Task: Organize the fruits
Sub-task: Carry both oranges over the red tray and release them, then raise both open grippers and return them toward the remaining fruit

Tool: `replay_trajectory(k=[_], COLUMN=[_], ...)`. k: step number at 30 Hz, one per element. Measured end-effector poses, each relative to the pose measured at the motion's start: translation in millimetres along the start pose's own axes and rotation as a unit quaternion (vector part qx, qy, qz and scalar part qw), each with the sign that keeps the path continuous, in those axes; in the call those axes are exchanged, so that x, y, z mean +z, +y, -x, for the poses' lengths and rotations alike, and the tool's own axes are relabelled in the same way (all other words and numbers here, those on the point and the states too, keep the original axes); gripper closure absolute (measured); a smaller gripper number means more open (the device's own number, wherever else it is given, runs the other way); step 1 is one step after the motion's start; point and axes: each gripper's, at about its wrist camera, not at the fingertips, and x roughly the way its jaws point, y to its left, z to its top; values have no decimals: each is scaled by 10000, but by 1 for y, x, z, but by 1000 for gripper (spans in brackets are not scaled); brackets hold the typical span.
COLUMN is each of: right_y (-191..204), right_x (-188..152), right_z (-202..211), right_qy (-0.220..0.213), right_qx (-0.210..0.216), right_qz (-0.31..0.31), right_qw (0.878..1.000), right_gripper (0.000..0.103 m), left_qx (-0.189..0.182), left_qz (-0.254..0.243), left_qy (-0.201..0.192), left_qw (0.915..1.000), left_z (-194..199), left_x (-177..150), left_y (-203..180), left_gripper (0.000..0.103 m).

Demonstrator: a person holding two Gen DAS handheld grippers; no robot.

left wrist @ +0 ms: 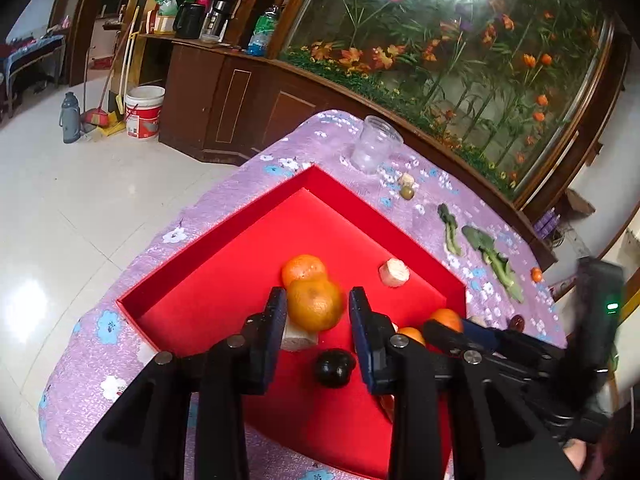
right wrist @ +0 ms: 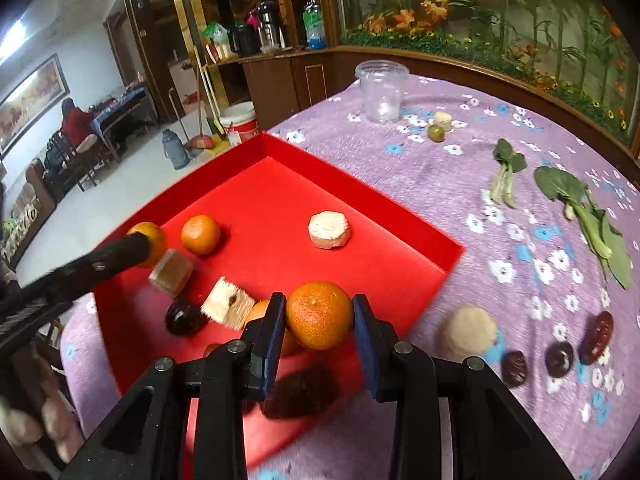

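Note:
A red tray (left wrist: 224, 240) lies on the purple flowered tablecloth, also in the right wrist view (right wrist: 360, 196). My left gripper (left wrist: 318, 308) is shut on a tangerine (left wrist: 314, 304) above the tray, over another tangerine (left wrist: 302, 268). My right gripper (right wrist: 320, 316) is shut on a tangerine (right wrist: 318, 314) at the tray's near right edge; it shows in the left wrist view (left wrist: 444, 326). In the tray lie a banana slice (right wrist: 329, 230), pale cubes (right wrist: 172, 272), a dark plum (right wrist: 184, 316) and more tangerines (right wrist: 200, 234).
On the cloth stand a clear plastic cup (right wrist: 382, 90), a green fruit (right wrist: 436, 133), leafy greens (right wrist: 580, 208), a pale round piece (right wrist: 470, 330) and dark dates (right wrist: 600, 332). A wooden cabinet and planter lie behind; a person sits far left.

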Motion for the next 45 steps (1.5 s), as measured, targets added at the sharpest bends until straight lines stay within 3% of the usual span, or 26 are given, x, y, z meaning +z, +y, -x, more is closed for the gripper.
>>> replay_trajectory(k=[4, 11, 18, 28, 33, 40, 45], right_y=[3, -6, -41, -138, -173, -194, -193], right_x=[3, 5, -9, -83, -117, -133, -139], right_z=[-2, 18, 64, 122, 132, 142, 139], right_qy=[-59, -301, -642, -748, -669, -794, -821], right_qx=[-33, 4, 103, -488, -543, -444, -467], right_qz=[-18, -200, -725, -1746, -2231, -2413, -2336], right_qw=[10000, 9993, 9952, 9806, 9710, 9662, 9677], right_gripper=[65, 57, 50, 42, 42, 41, 39], left_qx=[-123, -173, -228, -418, -517, -482, -134], left_qz=[163, 285, 40, -421, -851, -1445, -2077], left_qy=[-88, -109, -118, 64, 270, 559, 532], left_qw=[9998, 9994, 9997, 9982, 9947, 9867, 9766], left_z=[6, 12, 22, 25, 17, 1, -6], left_x=[4, 5, 2, -11, -23, -46, -66], left_y=[5, 1, -20, -70, -107, -155, -187], left_gripper=[52, 45, 38, 37, 37, 37, 37])
